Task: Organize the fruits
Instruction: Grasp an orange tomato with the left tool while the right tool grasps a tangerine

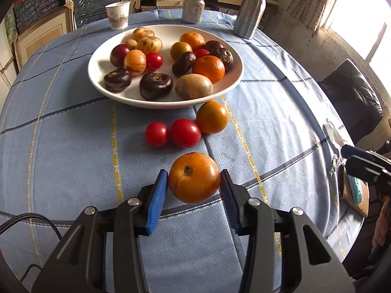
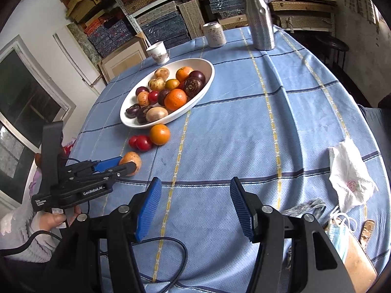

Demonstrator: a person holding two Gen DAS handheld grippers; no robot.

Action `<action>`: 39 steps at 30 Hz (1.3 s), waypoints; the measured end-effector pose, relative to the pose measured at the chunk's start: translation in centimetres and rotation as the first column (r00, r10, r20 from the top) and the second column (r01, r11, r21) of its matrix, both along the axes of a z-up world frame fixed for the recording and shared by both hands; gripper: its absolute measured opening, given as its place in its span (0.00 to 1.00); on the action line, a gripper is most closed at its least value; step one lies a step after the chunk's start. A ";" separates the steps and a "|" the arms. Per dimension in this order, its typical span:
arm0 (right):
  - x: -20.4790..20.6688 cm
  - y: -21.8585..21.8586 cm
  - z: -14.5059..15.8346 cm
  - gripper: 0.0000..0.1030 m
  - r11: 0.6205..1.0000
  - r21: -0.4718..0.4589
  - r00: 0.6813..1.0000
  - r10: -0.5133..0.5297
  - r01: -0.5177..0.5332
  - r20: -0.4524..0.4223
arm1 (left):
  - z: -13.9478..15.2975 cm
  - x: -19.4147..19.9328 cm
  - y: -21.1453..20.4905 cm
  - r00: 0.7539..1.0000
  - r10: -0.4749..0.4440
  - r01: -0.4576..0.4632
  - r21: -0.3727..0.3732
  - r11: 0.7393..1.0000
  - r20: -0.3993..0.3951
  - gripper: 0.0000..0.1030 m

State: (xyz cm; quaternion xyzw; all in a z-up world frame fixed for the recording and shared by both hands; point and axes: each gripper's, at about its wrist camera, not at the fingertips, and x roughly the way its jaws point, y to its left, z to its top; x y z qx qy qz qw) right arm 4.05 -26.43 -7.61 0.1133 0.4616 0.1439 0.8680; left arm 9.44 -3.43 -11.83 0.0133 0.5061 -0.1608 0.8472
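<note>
Left gripper (image 1: 194,179): pads clamped on orange persimmon (image 1: 194,177), lower centre (stem faces up-left; roundish, no clear long axis).
Right gripper (image 2: 195,204): jaws apart, nothing between.

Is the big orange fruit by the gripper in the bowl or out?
Out. The big orange fruit lies on the blue tablecloth, outside the white bowl.

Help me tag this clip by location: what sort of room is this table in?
Probably a lived-in home room doubling as storage. A cloth-covered table holds a bowl of fruit, a paper cup and a drink can, while shelves of stacked boxes line the wall beside a window.
</note>
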 end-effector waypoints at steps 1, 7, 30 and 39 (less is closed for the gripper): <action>0.2 0.6 -0.1 0.57 1.000 -0.001 1.000 0.014 -0.014 -0.004 | 0.3 -0.3 0.4 1.000 0.007 -0.007 0.002 1.000 0.005 0.42; 3.0 4.5 -1.3 0.57 0.995 0.007 0.995 0.096 -0.096 -0.022 | 1.8 -2.1 4.3 0.998 0.063 -0.064 0.012 0.998 0.029 0.42; 12.9 9.6 -4.6 0.47 0.991 0.031 0.989 0.129 -0.127 -0.076 | 2.5 -5.8 14.6 0.942 0.332 -0.334 0.069 0.940 0.040 0.42; 13.3 9.5 -5.2 0.41 0.991 0.036 0.987 0.133 -0.131 -0.095 | 2.1 -5.3 14.6 0.942 0.332 -0.334 0.086 0.939 0.041 0.42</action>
